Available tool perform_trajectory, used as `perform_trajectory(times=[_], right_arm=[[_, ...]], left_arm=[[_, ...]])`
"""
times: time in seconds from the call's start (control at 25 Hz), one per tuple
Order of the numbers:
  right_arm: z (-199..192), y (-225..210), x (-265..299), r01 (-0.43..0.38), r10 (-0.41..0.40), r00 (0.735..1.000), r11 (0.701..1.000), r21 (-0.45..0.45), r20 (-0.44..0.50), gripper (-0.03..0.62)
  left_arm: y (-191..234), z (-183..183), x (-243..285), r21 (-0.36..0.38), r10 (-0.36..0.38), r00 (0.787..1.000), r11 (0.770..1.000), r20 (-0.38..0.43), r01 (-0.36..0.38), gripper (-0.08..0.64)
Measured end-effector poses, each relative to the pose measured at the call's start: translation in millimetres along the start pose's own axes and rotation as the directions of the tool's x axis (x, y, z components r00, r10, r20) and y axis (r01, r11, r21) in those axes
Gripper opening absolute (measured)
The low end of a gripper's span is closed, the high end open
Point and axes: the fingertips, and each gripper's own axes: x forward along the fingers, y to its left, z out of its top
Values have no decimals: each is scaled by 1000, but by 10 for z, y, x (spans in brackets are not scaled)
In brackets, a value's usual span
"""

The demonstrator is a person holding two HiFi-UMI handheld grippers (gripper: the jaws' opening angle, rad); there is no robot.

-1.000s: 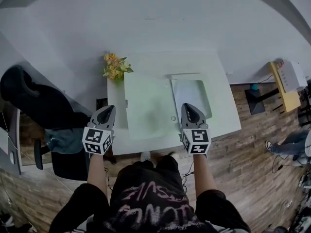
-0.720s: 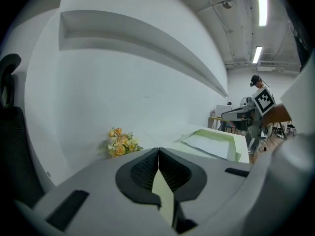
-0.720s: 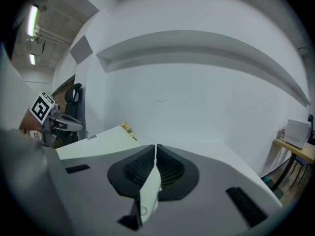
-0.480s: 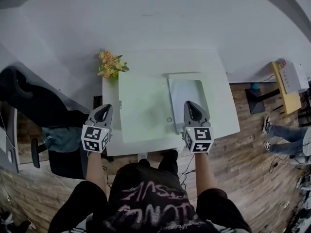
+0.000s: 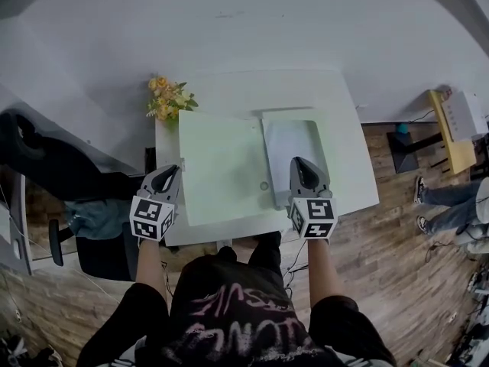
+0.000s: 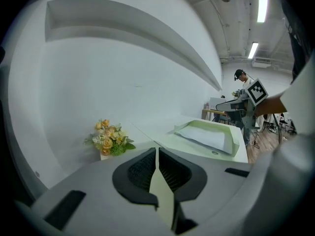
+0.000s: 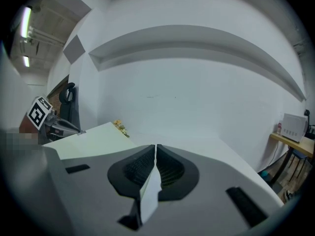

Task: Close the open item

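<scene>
A pale green folder case lies open on the white table (image 5: 336, 105). Its flat lid (image 5: 221, 167) is spread to the left, and its tray with white sheets (image 5: 294, 155) is on the right. A small snap button (image 5: 263, 185) sits near the hinge. My left gripper (image 5: 166, 178) hovers by the table's front left corner, jaws shut and empty. My right gripper (image 5: 300, 168) hangs over the tray's near end, also shut and empty. The left gripper view shows the tray (image 6: 206, 136) ahead to the right. The right gripper view shows the lid (image 7: 93, 139) to the left.
A bunch of yellow flowers (image 5: 168, 98) stands at the table's back left corner against the white wall. A dark office chair (image 5: 46, 167) is left of the table. A yellow side table (image 5: 451, 128) and a person's legs (image 5: 451, 197) are at the right, on the wooden floor.
The table and folder have drifted slightly left and up in the head view. Both grippers have stayed shut near the front edge.
</scene>
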Motion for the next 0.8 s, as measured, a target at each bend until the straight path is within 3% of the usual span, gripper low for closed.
perform_trajectory(times=[0.48,0.8], right_arm=[[-20,-237,-134,33,-33,999,999,20,11,28],[-12,-498,-297,74,-75,997,997,32,24,28]], left_arm=[[-183,387,36,-79,-56,990,995,127,67,17],[-578,661,219,15,-154,977,988,145,153,17]])
